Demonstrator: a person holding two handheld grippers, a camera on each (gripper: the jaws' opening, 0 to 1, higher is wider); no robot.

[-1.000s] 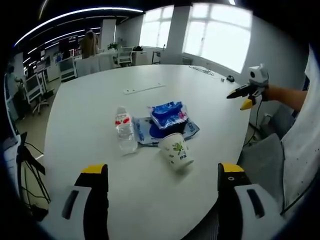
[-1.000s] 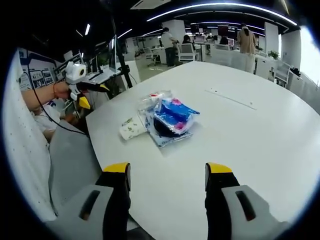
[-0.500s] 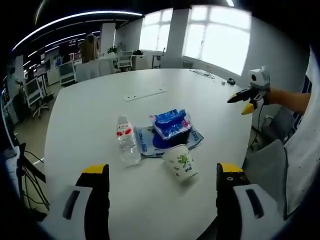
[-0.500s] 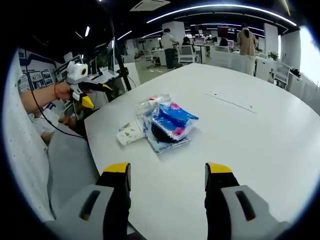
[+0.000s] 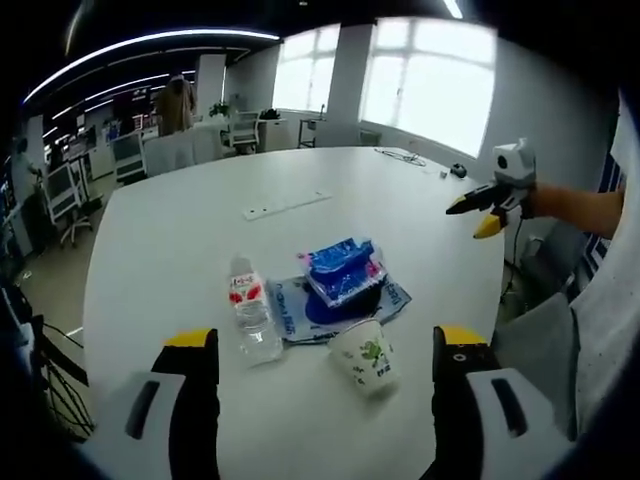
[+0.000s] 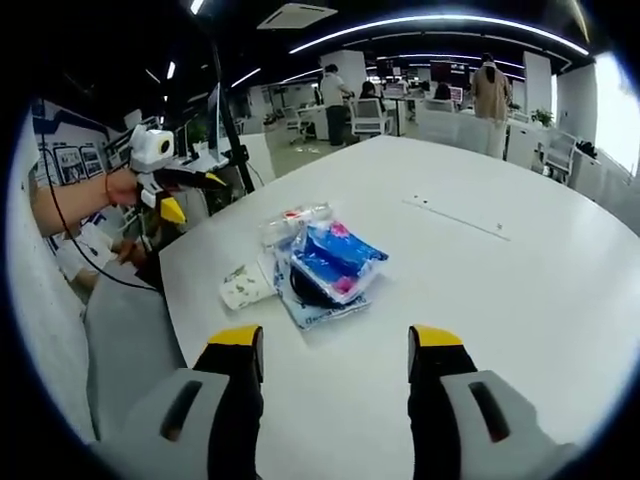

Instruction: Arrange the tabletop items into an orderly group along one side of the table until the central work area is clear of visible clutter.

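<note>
Three items clustered on round white table [image 5: 180, 220], toward its near edge in left gripper view. Leftmost: clear water bottle [image 5: 252, 312] with red label, lying on its side. Just right: blue snack packets [image 5: 342, 272], stacked on a flat blue-and-white bag, touching or nearly touching bottle. Nearest: paper cup [image 5: 366, 357] with green print, tipped over, at the near edge of the packets. Left gripper [image 5: 325, 350] held wide, nothing between jaws, short of the cluster. Far right: right gripper [image 5: 478, 207] in a hand, off the table's edge, tips seemingly close together.

Right gripper view, left to right: left gripper [image 6: 185, 190] held off table, cup [image 6: 243, 287], packets [image 6: 330, 262], own jaws spread wide and empty.
</note>
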